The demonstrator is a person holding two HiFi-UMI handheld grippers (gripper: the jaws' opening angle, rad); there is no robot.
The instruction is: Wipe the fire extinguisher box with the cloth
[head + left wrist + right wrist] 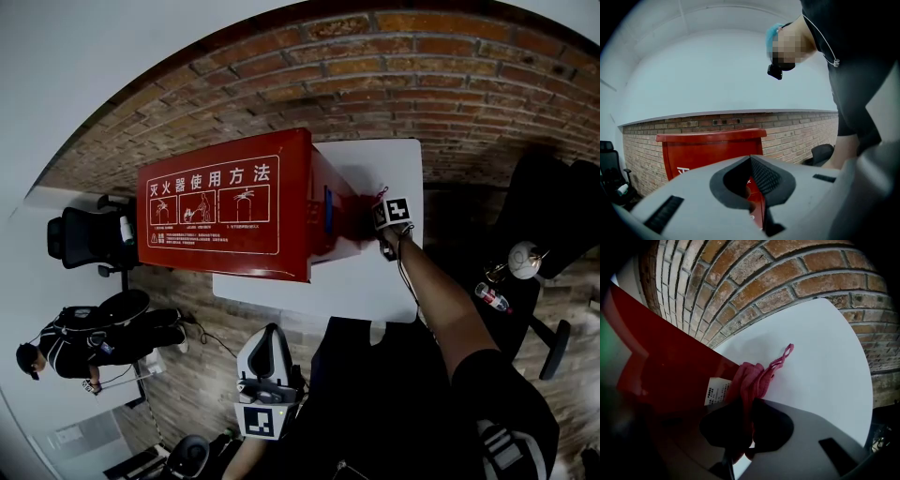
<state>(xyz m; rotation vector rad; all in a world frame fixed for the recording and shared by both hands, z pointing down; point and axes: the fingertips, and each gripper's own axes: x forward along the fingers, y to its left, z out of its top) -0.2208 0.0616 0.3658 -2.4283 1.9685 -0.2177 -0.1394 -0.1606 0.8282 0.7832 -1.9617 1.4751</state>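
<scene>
Left hand-held gripper (pixel 751 164) low, close to the body, jaws together, nothing in them. Right hand-held gripper (pixel 749 404) out at arm's length, jaws clamped on pink cloth (pixel 751 380). Cloth bunches past the jaw tips, against the side of the red fire extinguisher box (pixel 225 214). Box stands on white worktop (pixel 375 281), just left of right gripper. Brick wall (pixel 787 282) beyond.
</scene>
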